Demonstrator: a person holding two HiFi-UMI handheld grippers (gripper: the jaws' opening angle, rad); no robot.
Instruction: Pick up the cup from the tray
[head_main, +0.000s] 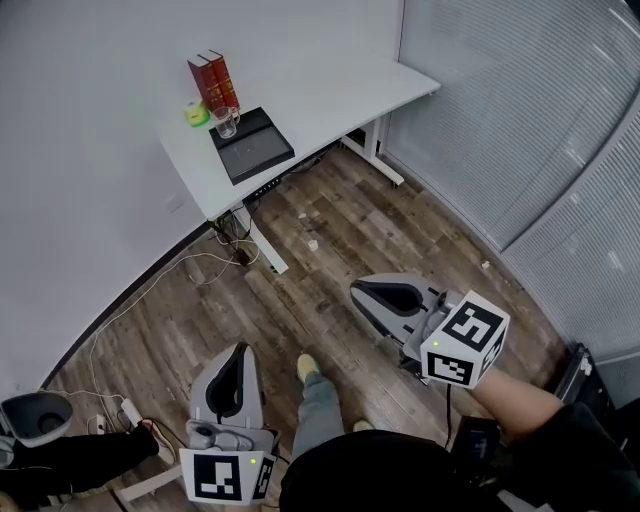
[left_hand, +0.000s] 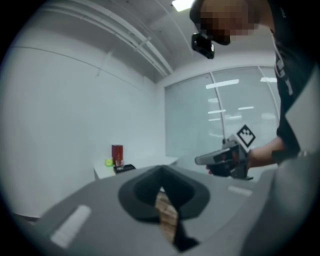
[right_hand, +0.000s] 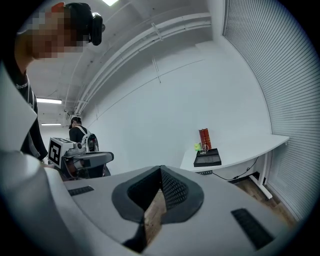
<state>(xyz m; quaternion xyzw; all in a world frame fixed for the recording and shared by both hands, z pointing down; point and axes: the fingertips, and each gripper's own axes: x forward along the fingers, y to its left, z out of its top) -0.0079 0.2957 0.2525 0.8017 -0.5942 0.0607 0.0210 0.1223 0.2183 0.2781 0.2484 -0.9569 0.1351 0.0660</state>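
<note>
Cup (head_main: 226, 121): clear glass with a handle, upright on the end of a black tray (head_main: 258, 150) nearest the wall, just beside two red books (head_main: 214, 82) standing on end and a small green object (head_main: 196, 113). Tray: lies flat on a white table (head_main: 330, 90) set against the wall, one edge close to the table's front edge. Left gripper (head_main: 238, 352): held low at the person's side over the wood floor (head_main: 350, 230), well apart from the table. Its own view shows the jaws brought together at the tips with nothing between them, only floor visible through the gap behind. Right gripper (head_main: 362, 293): held out ahead of the body, marker cube facing up, also well apart from the table, pointing roughly toward it. Its jaws are closed tip to tip and empty. Cables (head_main: 150, 290): white, trailing across the floor from under the table toward the wall. Second person (right_hand: 77, 132): stands in the background of the right gripper view, wearing a backpack.
</note>
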